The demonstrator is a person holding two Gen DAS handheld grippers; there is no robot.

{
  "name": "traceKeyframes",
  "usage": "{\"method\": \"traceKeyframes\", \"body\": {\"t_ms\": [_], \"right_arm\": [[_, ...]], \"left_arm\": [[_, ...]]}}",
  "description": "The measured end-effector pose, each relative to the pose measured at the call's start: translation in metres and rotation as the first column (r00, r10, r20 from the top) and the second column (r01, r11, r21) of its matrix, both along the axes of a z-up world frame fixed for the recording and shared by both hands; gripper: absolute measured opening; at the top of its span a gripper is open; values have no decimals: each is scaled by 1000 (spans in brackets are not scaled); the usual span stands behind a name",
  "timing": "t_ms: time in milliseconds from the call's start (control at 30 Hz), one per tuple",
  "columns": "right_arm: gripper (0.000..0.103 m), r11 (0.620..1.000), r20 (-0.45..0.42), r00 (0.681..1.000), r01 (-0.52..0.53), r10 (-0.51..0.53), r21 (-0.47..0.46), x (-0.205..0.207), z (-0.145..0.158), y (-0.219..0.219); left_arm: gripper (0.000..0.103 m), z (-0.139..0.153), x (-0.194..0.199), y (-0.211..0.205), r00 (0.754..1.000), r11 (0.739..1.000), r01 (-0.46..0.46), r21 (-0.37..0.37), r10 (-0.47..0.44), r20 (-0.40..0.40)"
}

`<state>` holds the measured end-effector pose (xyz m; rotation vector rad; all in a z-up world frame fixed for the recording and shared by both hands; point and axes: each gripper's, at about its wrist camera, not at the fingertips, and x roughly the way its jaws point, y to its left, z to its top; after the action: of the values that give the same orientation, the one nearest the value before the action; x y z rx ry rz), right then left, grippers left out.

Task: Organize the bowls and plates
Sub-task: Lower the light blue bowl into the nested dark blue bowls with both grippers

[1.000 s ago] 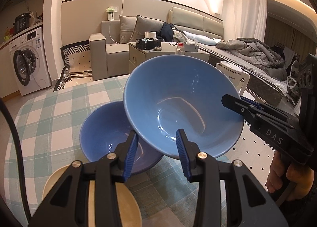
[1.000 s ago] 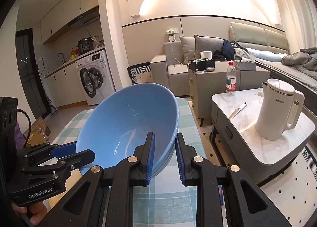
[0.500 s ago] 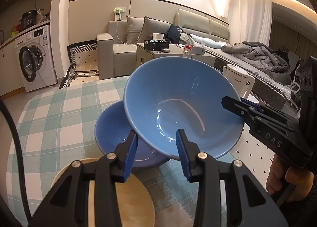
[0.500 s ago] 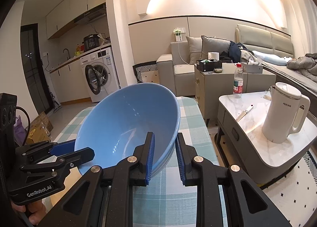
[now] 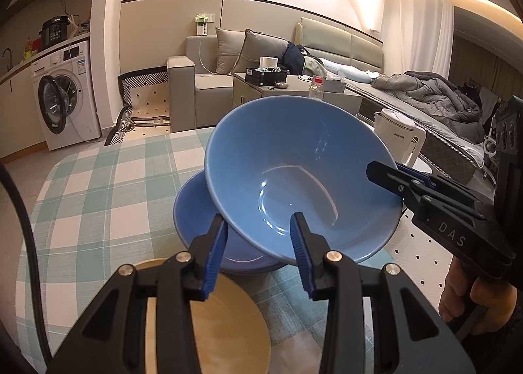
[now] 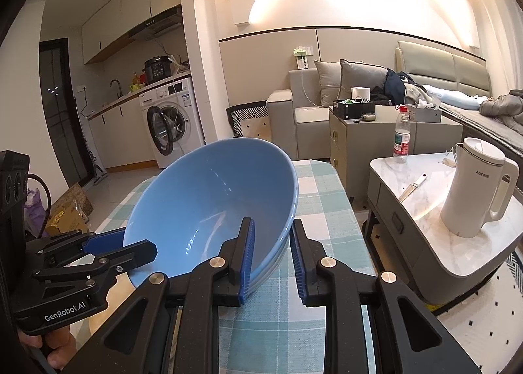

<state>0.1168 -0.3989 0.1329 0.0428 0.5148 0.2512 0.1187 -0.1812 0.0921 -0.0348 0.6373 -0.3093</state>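
While tilted above the lower blue bowl (image 5: 196,210):
Upper blue bowl (image 5: 294,161): gripped by right gripper (image 6: 271,256), clamped tight on its rim.
Left gripper (image 5: 258,253): partly open, straddling the rim; contact unclear.

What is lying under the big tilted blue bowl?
Under the tilted bowl a second blue bowl sits on the checked tablecloth. The upper bowl covers its right part, so its contents there stay unseen.

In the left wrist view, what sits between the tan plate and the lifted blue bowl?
A second blue bowl rests on the checked tablecloth, between the tan plate and the lifted blue bowl; the left wrist view shows it.
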Motion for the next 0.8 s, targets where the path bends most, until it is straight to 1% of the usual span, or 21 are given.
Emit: {"method": "traceKeyframes", "body": {"t_ms": [800], "right_arm": [[24,998,-32,997,-63,63,5,19,-20,19]], "left_arm": [[38,-11,4,29,999,999,-50,22,50,-10]]}}
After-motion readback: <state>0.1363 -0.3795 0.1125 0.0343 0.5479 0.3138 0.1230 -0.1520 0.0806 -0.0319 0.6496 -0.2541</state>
